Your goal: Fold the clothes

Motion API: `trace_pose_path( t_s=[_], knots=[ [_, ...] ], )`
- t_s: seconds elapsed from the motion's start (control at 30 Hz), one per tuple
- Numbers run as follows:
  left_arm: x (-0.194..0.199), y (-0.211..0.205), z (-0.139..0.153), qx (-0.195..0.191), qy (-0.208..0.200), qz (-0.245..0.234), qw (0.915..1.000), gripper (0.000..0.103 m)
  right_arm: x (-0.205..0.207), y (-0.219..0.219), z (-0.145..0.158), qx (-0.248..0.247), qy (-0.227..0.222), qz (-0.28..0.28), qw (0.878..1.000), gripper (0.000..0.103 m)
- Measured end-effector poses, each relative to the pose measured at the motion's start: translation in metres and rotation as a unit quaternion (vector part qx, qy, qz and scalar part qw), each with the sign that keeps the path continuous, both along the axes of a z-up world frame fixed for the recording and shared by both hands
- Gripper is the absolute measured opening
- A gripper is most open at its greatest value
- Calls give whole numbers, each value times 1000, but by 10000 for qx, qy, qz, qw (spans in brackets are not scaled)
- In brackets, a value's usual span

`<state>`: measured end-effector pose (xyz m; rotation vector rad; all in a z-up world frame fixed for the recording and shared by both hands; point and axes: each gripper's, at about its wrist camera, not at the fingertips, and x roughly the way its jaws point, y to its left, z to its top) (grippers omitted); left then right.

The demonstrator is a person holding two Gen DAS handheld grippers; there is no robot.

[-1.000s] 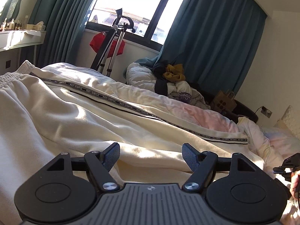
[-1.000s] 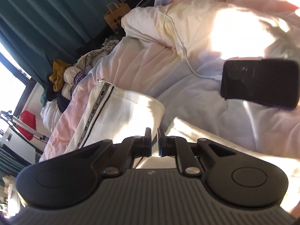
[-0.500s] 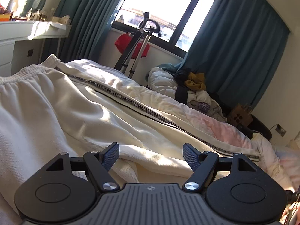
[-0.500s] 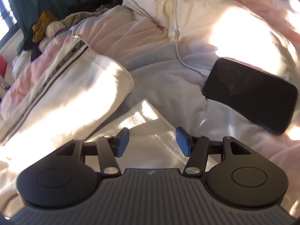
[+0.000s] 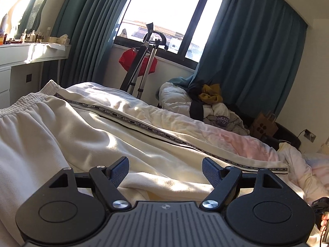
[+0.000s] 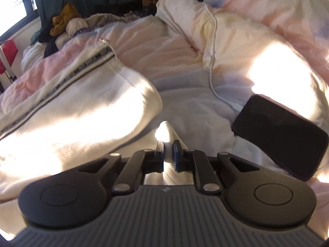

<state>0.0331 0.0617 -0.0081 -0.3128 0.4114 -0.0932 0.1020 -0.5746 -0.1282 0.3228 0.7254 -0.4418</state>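
Currently the right gripper (image 6: 168, 144) is closing, pinching the hem corner of the cream sweatpants (image 5: 86, 131) spread across the bed. Left gripper (image 5: 165, 169), opening, hovers empty over the fabric. Lift the corner slowly, clear of the phone (image 6: 279, 135).

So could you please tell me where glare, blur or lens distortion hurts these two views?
Left wrist view: the window is blown out white, and the fisheye bends the curtains and desk edge. Right wrist view: sun patches burn out the cream trousers and the duvet, the whole frame is slightly soft, and the phone reads as plain black.
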Motion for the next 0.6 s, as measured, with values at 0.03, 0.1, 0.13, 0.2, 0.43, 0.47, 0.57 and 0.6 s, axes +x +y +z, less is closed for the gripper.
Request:
trace_pose_path(
  t_s=[0.03,0.1,0.13,0.2,0.43,0.47,0.57,0.6],
  knots=[
    [0,2,0,-15,-12,57,10000,80,-1,2,7,-64,-125,-37,9999,11],
    [0,7,1,-117,-15,144,9998,80,-5,7,18,-251,-389,-149,9988,11],
    [0,10,1,-202,-4,172,9996,80,-8,10,24,-395,-522,-226,9976,11],
    [0,14,1,-343,-15,250,9991,80,-9,15,32,-798,-693,-387,9936,11],
    [-3,41,0,-626,168,876,9940,80,7,15,13,-762,-325,-376,9959,13],
    [-5,50,1,-768,217,1032,9915,80,6,14,12,-615,-336,-399,9967,13],
    [-11,74,4,-1125,424,1553,9805,80,-10,11,21,-212,-534,-639,9963,14],
    [-14,83,5,-1170,551,1796,9752,80,-15,9,24,-55,-579,-742,9955,15]
  ],
)
